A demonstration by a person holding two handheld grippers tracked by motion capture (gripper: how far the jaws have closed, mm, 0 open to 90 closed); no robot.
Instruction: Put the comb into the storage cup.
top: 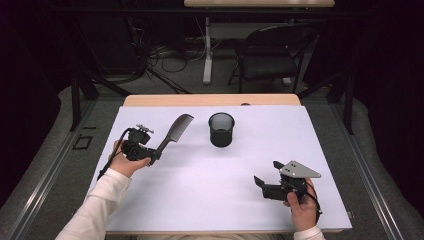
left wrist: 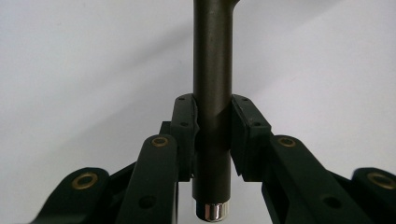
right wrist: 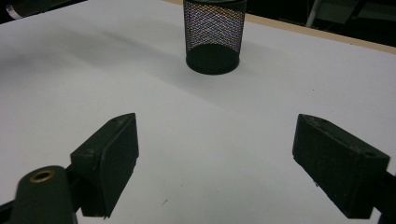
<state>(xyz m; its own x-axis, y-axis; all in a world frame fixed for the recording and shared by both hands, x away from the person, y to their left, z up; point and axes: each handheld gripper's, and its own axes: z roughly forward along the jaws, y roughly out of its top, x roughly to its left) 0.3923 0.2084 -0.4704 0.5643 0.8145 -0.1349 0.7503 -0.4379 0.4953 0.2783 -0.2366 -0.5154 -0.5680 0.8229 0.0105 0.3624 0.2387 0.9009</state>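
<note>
At the left of the high view, above the white table cover [top: 200, 190], the left gripper [top: 151, 159] has its jaws closed on the round handle of a long black plastic comb [top: 174, 131]. The left gripper view confirms the hold: both jaws press the dark handle [left wrist: 212, 93] from either side, and its shiny metal end cap [left wrist: 212, 212] sticks out just below them. From the grip the comb's long axis runs up and to the right in the high view, with the toothed head at the far end, pointing roughly toward the round black wire-mesh cup [top: 221, 129]. That cup stands upright near the upper middle of the cover, open mouth up, to the right of the comb's head and clear of it. The comb looks lifted rather than lying flat, though how high it sits cannot be told. The right gripper [top: 266, 178] rests at the lower right of the high view, jaws spread wide and holding nothing; its own view looks at the cup [right wrist: 212, 35] from well back. The left hand is the nearer one, so the comb would likely need tipping head-down over the cup's mouth.
</note>
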